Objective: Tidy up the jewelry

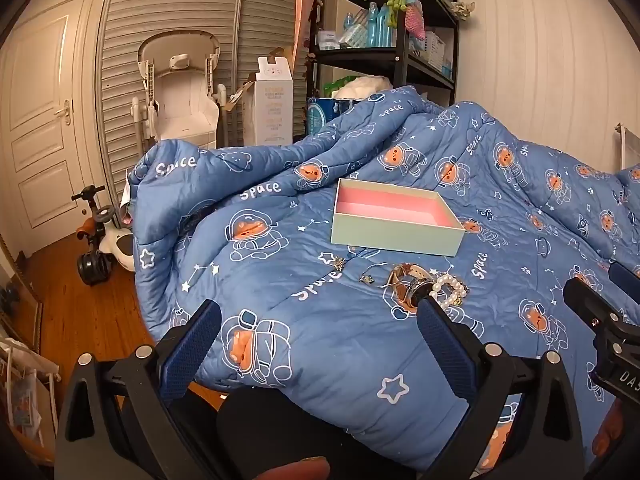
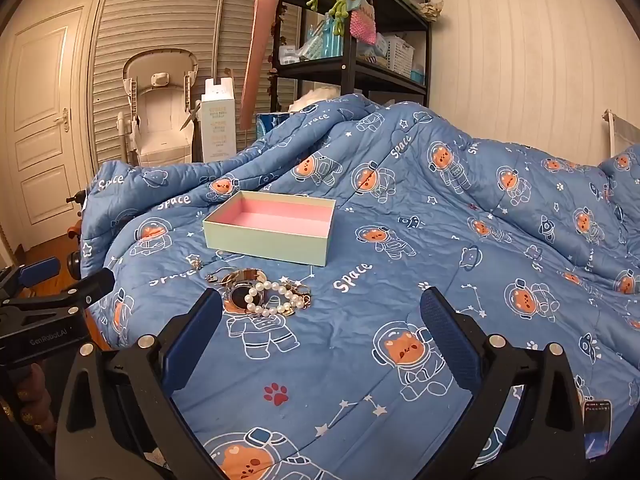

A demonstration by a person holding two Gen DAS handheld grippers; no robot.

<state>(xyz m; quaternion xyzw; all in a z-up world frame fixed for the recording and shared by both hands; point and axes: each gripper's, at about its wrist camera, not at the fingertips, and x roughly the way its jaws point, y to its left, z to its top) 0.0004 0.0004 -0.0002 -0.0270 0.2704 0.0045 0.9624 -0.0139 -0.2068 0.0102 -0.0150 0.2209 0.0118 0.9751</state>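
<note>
Bare blue quilt (image 2: 400, 240) lies open right of the box (image 2: 272, 232); jewelry pile (image 2: 268, 292) crowds its near side.

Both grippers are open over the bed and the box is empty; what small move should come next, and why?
Probably ease the right gripper forward and left toward the pearl bracelet. The jewelry lies loose on the quilt just before the empty box, and the bracelet lies on top of the pile, nearest its fingers.

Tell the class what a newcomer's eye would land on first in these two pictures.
The blue quilt printed with astronaut bears fills both views. On it sits an open pale-green cardboard box with a pink lining, empty. Just in front of the box lies a small heap of jewelry: a white pearl bracelet over a gold-toned watch.
</note>
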